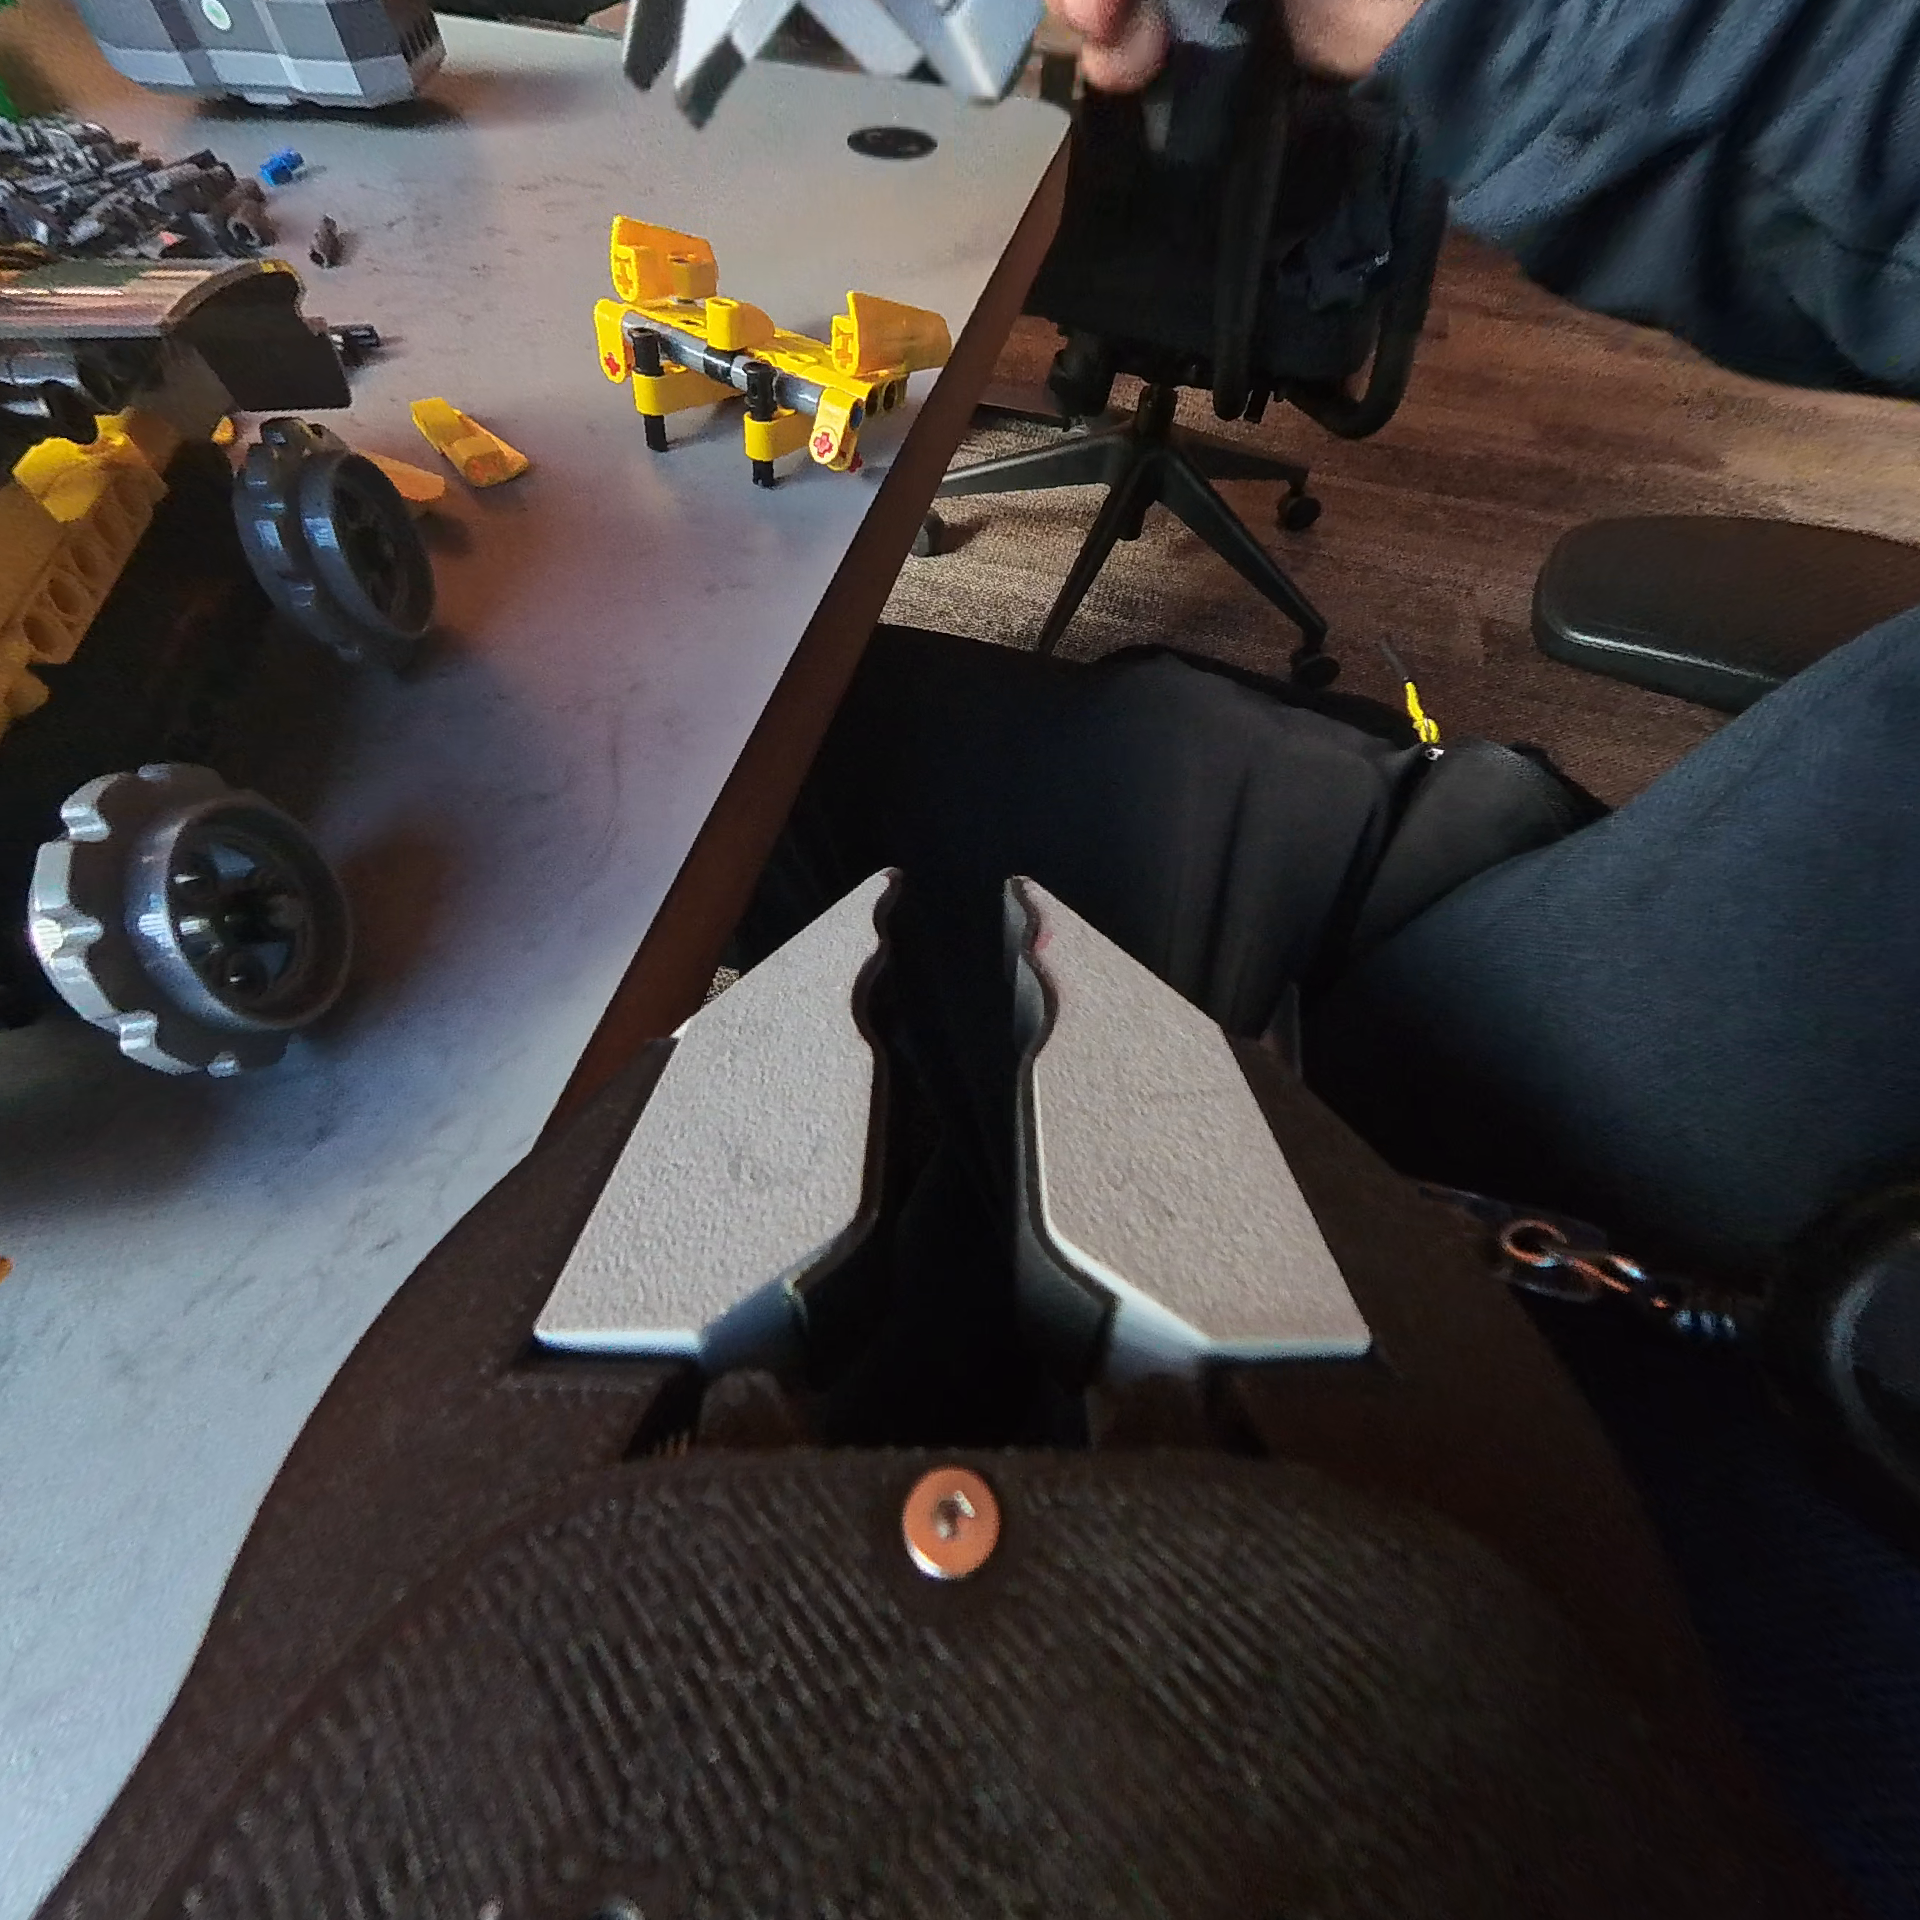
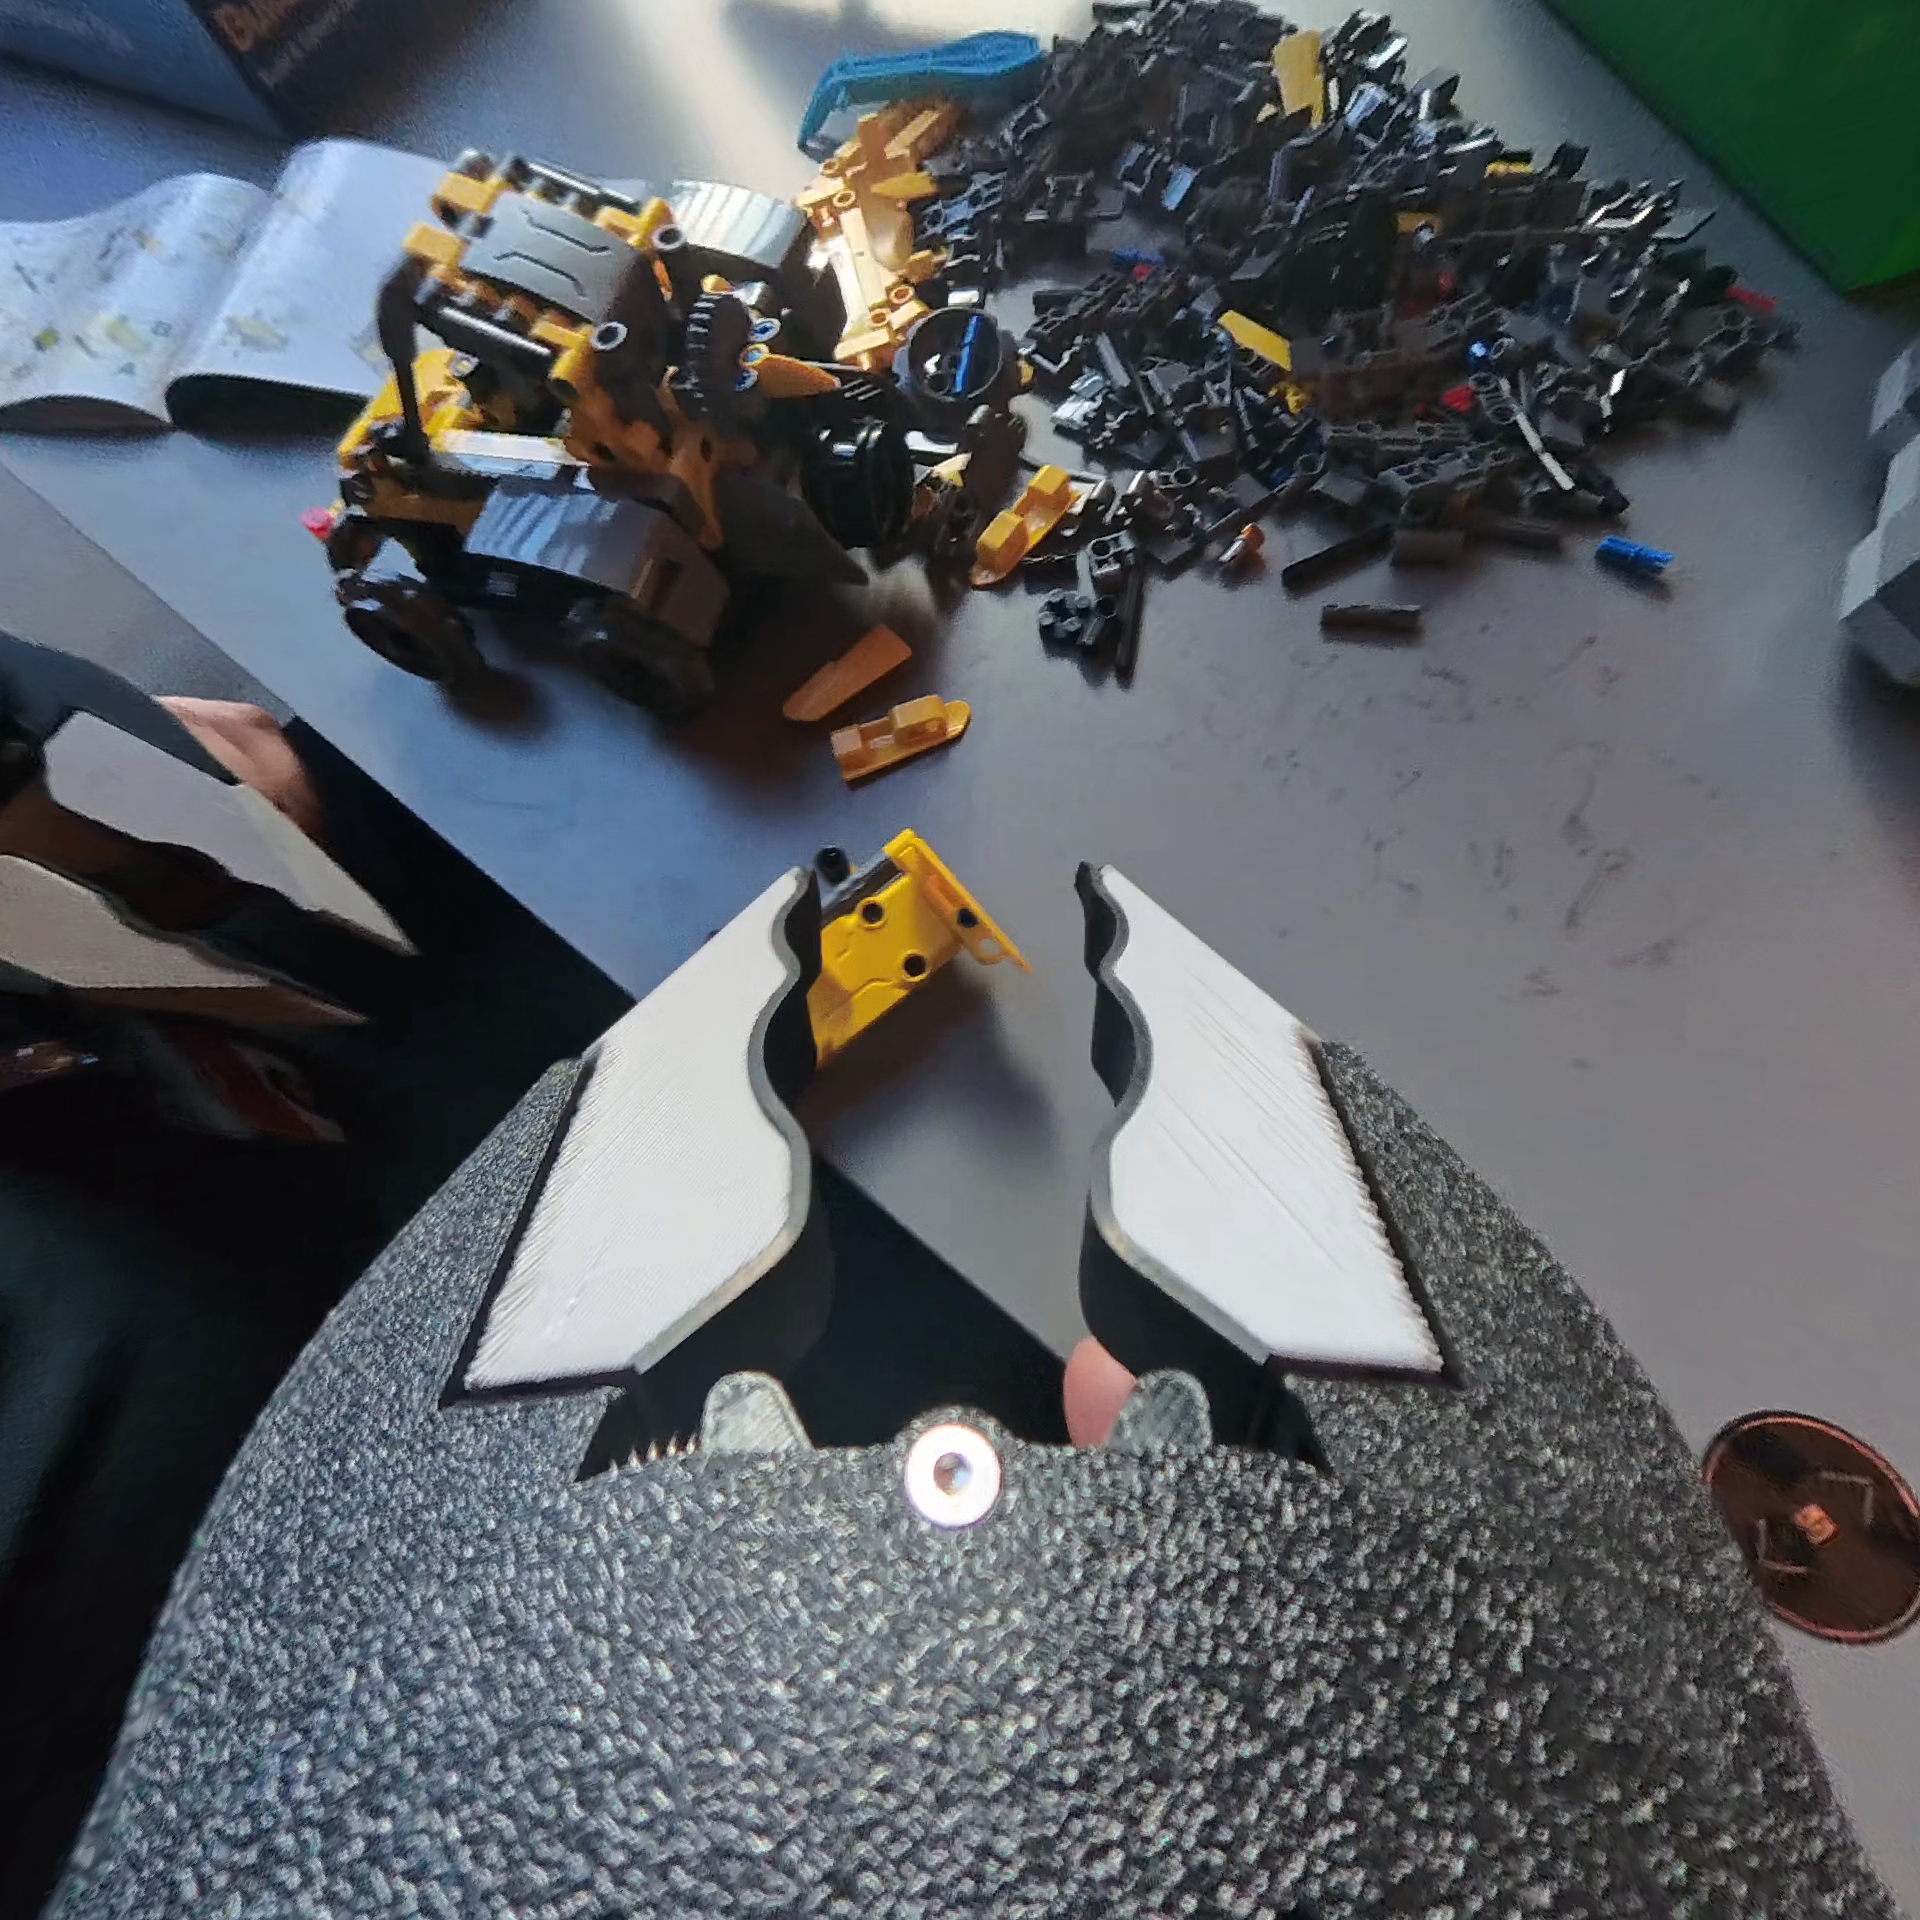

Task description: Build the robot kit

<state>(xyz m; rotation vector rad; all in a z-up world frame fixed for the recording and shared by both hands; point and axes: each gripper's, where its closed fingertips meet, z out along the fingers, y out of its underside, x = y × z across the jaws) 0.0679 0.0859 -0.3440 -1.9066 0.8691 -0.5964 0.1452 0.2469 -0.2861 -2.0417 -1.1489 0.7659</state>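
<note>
At table (image 2: 1351, 935) edge, right wrist view. One half-built yellow-black vehicle (image 2: 540, 436) at 11 o'clock. One loose parts heap (image 2: 1299, 312) at 1. One yellow subassembly (image 2: 883, 956) at 12, just beside the edge, below the released, empty right gripper (image 2: 940, 904). Two loose yellow panels (image 2: 899, 732) beyond. Left gripper (image 1: 951, 894) narrowly parted, empty, off-table. Risk: a finger nudge could tip the subassembly overboard.

A grey table (image 2: 1351, 831) is shown bearing a partly built yellow and black toy vehicle (image 2: 551, 436). Beside it a heap of loose black pieces (image 2: 1351, 312) is spread, and an open booklet (image 2: 135, 291) is laid behind. A small yellow assembly (image 1: 758, 343) is stood near the table's edge. A green object (image 2: 1766, 125), possibly a box, is cropped at the corner. An office chair (image 1: 1195, 416) is seen beyond.
</note>
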